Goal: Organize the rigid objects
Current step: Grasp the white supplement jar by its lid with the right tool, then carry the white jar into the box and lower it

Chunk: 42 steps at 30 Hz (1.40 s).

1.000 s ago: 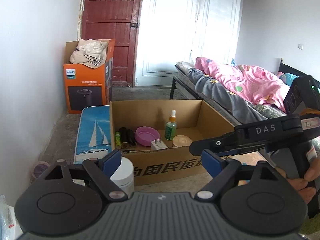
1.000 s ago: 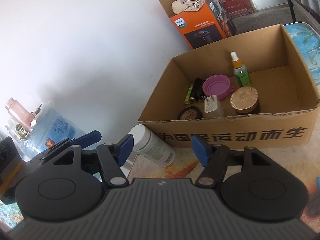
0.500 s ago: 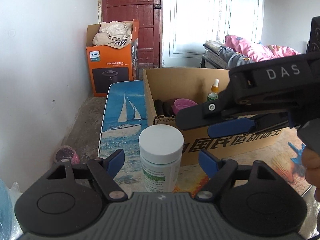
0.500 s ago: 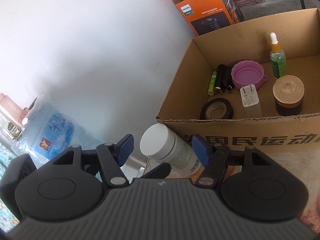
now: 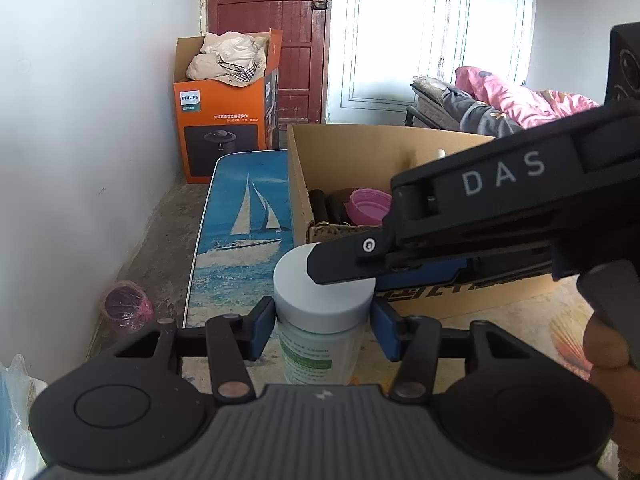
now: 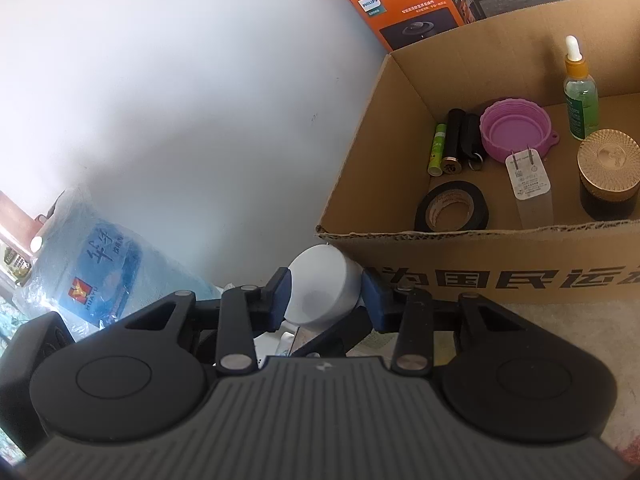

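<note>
A white-lidded pill jar (image 5: 320, 316) with a green label stands on the table in front of an open cardboard box (image 5: 404, 140). My left gripper (image 5: 324, 330) has its blue pads closed against the jar's sides just under the lid. My right gripper (image 6: 325, 300) comes in from the right and its pads press on the jar's white lid (image 6: 324, 286); its black finger (image 5: 344, 260) lies across the lid in the left wrist view. The box (image 6: 500, 268) holds a tape roll (image 6: 452, 208), a charger (image 6: 528, 180), a purple lid (image 6: 516, 130), a dropper bottle (image 6: 580, 92) and a gold-lidded jar (image 6: 608, 172).
An orange Philips box (image 5: 224, 120) stands by the red door at the back. A sailboat-print board (image 5: 244, 232) runs along the box's left side. A white wall is to the left, a bed with pink bedding (image 5: 520, 100) to the right, and a water jug (image 6: 100, 256) is near the wall.
Both grippers have moved in on the pill jar and closed on it, the left on its body under the lid, the right on the lid from the side.
</note>
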{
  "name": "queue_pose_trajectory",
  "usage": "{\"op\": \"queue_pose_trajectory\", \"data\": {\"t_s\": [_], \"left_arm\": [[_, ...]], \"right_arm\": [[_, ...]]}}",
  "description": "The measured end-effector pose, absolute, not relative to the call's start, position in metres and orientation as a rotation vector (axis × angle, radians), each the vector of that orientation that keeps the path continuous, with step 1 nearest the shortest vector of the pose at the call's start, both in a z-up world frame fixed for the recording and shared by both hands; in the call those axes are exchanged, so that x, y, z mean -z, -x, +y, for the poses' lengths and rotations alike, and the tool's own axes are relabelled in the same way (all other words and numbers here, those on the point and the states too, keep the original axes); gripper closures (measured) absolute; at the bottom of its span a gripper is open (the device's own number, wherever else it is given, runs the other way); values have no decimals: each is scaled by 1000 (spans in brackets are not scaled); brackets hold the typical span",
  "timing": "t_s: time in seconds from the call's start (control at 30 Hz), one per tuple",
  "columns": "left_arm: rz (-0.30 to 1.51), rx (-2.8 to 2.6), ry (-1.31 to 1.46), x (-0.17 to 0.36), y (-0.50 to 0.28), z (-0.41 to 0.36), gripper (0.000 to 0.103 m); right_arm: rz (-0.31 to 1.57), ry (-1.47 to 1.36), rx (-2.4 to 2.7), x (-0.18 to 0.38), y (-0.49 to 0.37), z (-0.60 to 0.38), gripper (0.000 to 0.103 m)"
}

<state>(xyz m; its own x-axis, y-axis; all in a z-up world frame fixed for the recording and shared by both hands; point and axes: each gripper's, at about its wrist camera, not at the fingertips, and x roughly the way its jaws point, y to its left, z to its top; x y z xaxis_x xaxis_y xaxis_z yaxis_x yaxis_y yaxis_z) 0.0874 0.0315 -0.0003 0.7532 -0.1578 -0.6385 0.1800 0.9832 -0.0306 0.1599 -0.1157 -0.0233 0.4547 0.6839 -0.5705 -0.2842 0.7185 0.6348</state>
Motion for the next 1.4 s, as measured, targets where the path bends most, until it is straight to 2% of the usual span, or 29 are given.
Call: {"op": "queue_pose_trajectory", "data": {"t_s": [0.23, 0.87, 1.4], "left_arm": [[698, 234, -44, -3, -76, 13, 50], [677, 481, -109, -5, -68, -94, 50], [697, 501, -184, 9, -71, -124, 49]], "right_arm": [[915, -507, -581, 22, -139, -137, 64], [811, -626, -361, 14, -82, -269, 61], [836, -657, -320, 34, -77, -291, 61]]}}
